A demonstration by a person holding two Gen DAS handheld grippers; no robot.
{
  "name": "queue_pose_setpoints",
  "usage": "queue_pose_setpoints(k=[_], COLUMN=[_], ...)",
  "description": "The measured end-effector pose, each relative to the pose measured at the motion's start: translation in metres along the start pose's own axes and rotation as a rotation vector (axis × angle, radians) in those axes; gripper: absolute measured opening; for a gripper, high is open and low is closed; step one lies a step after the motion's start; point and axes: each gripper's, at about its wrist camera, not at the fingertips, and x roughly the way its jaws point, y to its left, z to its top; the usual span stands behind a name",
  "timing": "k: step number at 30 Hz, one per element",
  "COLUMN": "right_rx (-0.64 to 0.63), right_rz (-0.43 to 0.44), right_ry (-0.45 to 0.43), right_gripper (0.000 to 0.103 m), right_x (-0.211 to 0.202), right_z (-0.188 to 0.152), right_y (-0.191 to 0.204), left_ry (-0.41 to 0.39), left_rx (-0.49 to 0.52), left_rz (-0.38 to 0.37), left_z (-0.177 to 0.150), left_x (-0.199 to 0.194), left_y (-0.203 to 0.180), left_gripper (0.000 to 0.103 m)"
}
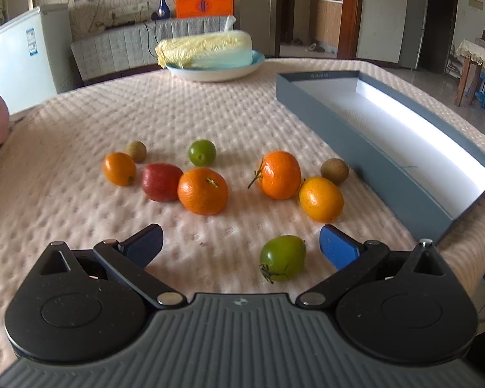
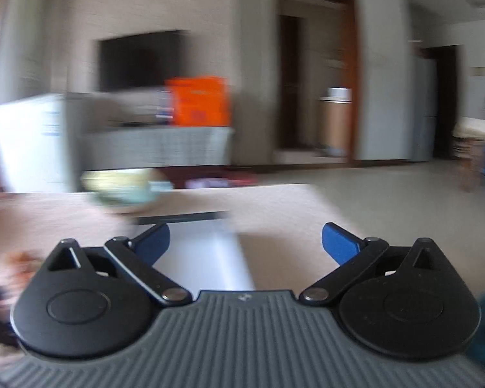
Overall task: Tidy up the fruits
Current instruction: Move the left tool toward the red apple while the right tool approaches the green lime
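Nine loose fruits lie on the counter [image 1: 80,123]; the left gripper [image 1: 241,247], jaws wide, nears the green tomato [image 1: 283,257], which may roll. The right gripper [image 2: 245,242], jaws also wide, holds nothing.

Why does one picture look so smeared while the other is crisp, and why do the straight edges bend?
Right wrist view: motion blur smears the room, the table and the box; only the right gripper stays sharp. Left wrist view: sharp on the fruit, with glare whitening the box floor. Both: the fisheye lens bows the table edge.
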Motion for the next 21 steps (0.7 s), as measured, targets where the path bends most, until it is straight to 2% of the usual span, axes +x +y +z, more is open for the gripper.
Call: queue_pose_setpoints(k=[2, 4, 6, 8, 10, 12, 14, 17, 21], right_rx=[-0.019, -0.100, -0.190, -0.198, -0.184, -0.205, -0.215, -0.190, -0.201], right_rz=[0.129, 0.206, 0.248, 0.302, 0.336, 0.371, 0.395, 0.441, 0.446], right_ry=[0.015, 0.038, 0.042, 0.067, 0.094, 0.116, 0.135, 0.165, 0.193], right_gripper=[0.102, 0.102, 0.101, 0.101, 0.099, 0.087, 0.083, 0.083, 0.079], right_x=[-0.012, -0.019, -0.025, -0.027, -0.028, -0.029, -0.028, -0.028, -0.026], right_z=[-0.009, -0.016, -0.021, -0.024, -0.028, -0.031, -0.033, -0.034, -0.037], right_y=[0.030, 0.060, 0.084, 0.095, 0.104, 0.117, 0.123, 0.127, 0.128], left_ry=[-0.028, -0.053, -0.080, -0.091, -0.098, -0.092, -0.089, -0.078, -0.071], left_rx=[0.006, 0.001, -0.020, -0.049, -0.083, -0.121, -0.154, -0.177, -0.159], left_rz=[0.019, 0.034, 0.039, 0.065, 0.103, 0.136, 0.136, 0.143, 0.138], left_z=[-0.001, -0.002, -0.002, -0.003, -0.004, -0.005, -0.005, -0.006, -0.009], left_x=[-0.012, -0.024, -0.036, -0.045, -0.053, -0.057, -0.062, -0.065, -0.066], left_y=[-0.001, 0.000, 0.006, 0.013, 0.022, 0.032, 0.041, 0.050, 0.052], left_gripper=[0.103, 0.103, 0.103, 0.103, 0.103, 0.103, 0.103, 0.103, 0.103])
